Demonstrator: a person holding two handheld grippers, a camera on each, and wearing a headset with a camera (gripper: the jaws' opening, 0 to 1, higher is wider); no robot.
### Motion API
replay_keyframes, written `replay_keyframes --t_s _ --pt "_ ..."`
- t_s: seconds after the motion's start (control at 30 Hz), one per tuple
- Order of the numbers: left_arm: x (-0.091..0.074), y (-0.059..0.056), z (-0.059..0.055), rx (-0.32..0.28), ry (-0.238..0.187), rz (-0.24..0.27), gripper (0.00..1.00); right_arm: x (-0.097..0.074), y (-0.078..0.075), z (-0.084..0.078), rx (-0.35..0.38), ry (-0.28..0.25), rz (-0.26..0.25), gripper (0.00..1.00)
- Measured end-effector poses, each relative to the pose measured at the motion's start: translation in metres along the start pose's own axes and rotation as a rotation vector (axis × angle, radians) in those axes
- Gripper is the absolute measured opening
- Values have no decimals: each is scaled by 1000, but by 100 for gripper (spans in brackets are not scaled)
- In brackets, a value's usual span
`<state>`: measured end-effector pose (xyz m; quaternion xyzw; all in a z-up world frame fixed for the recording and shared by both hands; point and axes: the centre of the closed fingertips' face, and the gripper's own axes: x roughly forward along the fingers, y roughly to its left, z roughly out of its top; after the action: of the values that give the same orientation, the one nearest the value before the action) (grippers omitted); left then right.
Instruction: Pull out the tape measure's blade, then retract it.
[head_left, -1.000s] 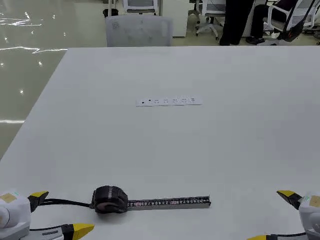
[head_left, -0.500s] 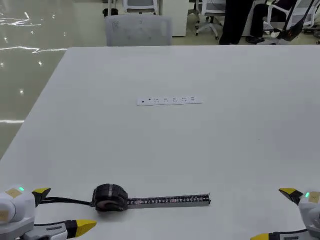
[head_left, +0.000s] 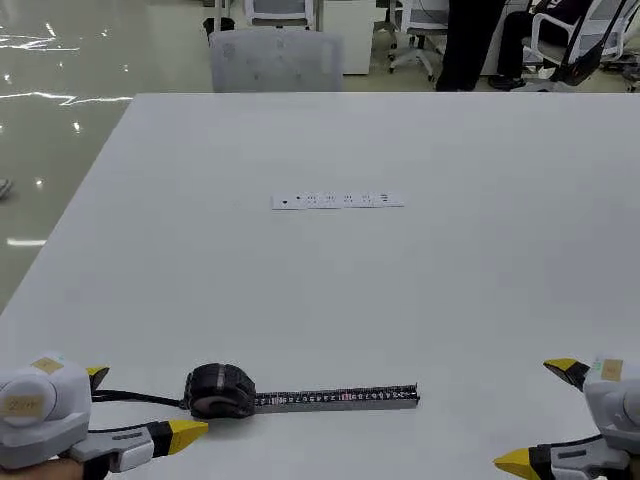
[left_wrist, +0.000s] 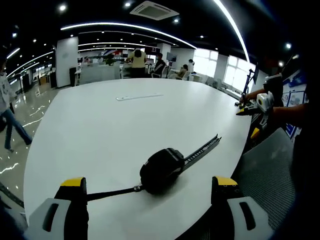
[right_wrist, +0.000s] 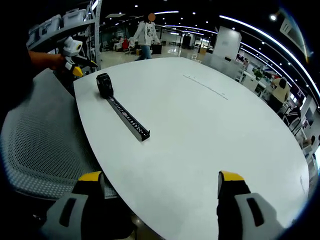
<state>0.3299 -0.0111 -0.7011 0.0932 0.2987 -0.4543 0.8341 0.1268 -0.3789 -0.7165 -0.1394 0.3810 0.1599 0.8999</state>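
A black tape measure (head_left: 220, 391) lies on the white table near its front edge, with its blade (head_left: 335, 398) pulled out to the right and lying flat. A black wrist strap (head_left: 135, 398) trails left from the case. My left gripper (head_left: 140, 405) stands open just left of the case, its yellow tips either side of the strap. In the left gripper view the case (left_wrist: 161, 170) sits a short way ahead of the open jaws. My right gripper (head_left: 545, 414) is open at the table's front right, well apart from the blade's end (right_wrist: 144, 135).
A white power strip (head_left: 337, 201) lies flat in the middle of the table (head_left: 400, 280). A grey chair (head_left: 276, 62) stands at the far edge. People and office chairs are further back. A mesh seat (right_wrist: 40, 150) is close below the table's front edge.
My left gripper has edged right, closer to the tape measure case. The right gripper has shifted slightly left. The tape measure and its blade have stayed put.
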Motion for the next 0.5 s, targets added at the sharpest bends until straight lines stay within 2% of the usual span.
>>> replay_keyframes --t_s 0.03,0.1,0.33,0.5 --pt "2 -3 1 -9 4 2 100 1 0 2 -11 8 6 95" --pt "4 -9 0 -46 37 7 100 1 0 8 -24 11 16 96" --pt "15 -25 17 -58 28 16 100 11 1 23 -68 14 56 95" --pt "23 -28 19 -94 24 46 100 21 7 30 -109 30 112 95"
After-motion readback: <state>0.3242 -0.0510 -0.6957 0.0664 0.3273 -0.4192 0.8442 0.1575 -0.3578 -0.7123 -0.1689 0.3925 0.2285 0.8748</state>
